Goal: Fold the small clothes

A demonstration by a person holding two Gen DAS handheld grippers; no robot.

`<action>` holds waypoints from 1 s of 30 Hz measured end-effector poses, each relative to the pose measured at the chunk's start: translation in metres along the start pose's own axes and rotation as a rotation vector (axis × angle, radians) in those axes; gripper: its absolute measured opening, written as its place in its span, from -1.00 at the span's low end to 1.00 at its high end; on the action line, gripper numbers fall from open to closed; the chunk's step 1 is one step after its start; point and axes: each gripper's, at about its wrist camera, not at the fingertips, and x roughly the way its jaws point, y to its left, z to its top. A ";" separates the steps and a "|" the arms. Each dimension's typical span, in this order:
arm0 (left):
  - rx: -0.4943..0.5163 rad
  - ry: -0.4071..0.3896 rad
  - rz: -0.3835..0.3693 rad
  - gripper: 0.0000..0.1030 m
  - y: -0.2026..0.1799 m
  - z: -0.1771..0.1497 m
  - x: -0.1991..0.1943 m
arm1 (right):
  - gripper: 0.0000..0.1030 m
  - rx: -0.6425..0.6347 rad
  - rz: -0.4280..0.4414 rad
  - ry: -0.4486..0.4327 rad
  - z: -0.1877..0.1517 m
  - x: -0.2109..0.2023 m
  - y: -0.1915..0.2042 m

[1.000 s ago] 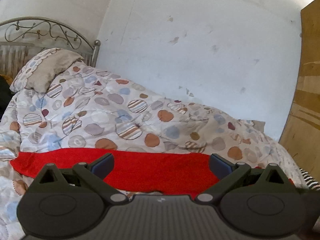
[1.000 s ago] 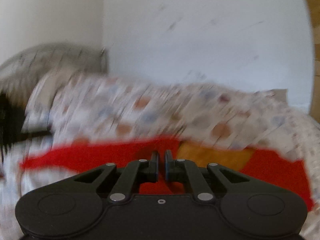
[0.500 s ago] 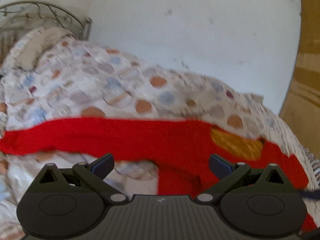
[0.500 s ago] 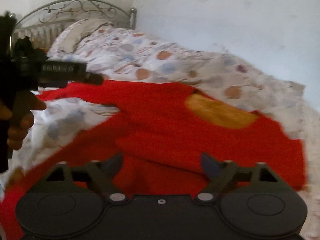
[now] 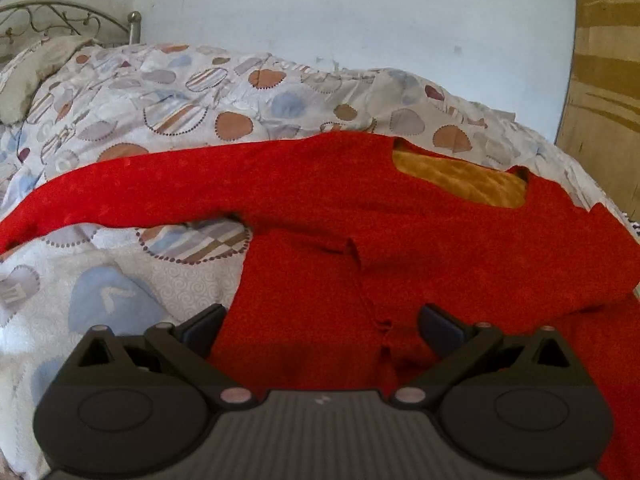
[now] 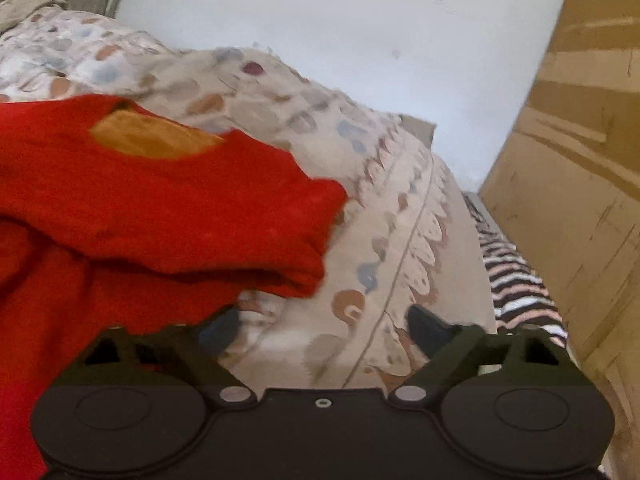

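A red long-sleeved top (image 5: 360,220) with an orange-yellow lining at the neck (image 5: 460,184) lies on the patterned bedspread (image 5: 180,112). One sleeve stretches out to the left (image 5: 100,196). The other sleeve lies folded over the body (image 6: 200,220). My left gripper (image 5: 322,330) is open and empty, low over the top's lower body. My right gripper (image 6: 320,330) is open and empty, over the bedspread just right of the folded sleeve's end.
A pillow (image 5: 36,68) and a metal headboard (image 5: 60,24) are at the far left. A white wall runs behind the bed. A wooden panel (image 6: 580,160) stands at the right, with a striped cloth (image 6: 520,292) beside the bed's edge.
My right gripper has opened and swung right, off the red top to the bed's right side. My left gripper has moved closer and lower over the top, still open.
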 end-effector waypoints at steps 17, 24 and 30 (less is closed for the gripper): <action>-0.067 -0.019 -0.059 1.00 0.014 -0.001 0.000 | -0.78 0.079 0.042 0.020 0.008 0.023 -0.002; -0.067 -0.021 -0.059 1.00 0.015 -0.002 0.000 | -0.75 0.244 0.079 0.069 0.010 0.031 -0.006; -0.098 0.031 -0.105 0.99 0.023 0.008 -0.003 | -0.34 0.241 0.077 0.083 0.010 0.013 -0.005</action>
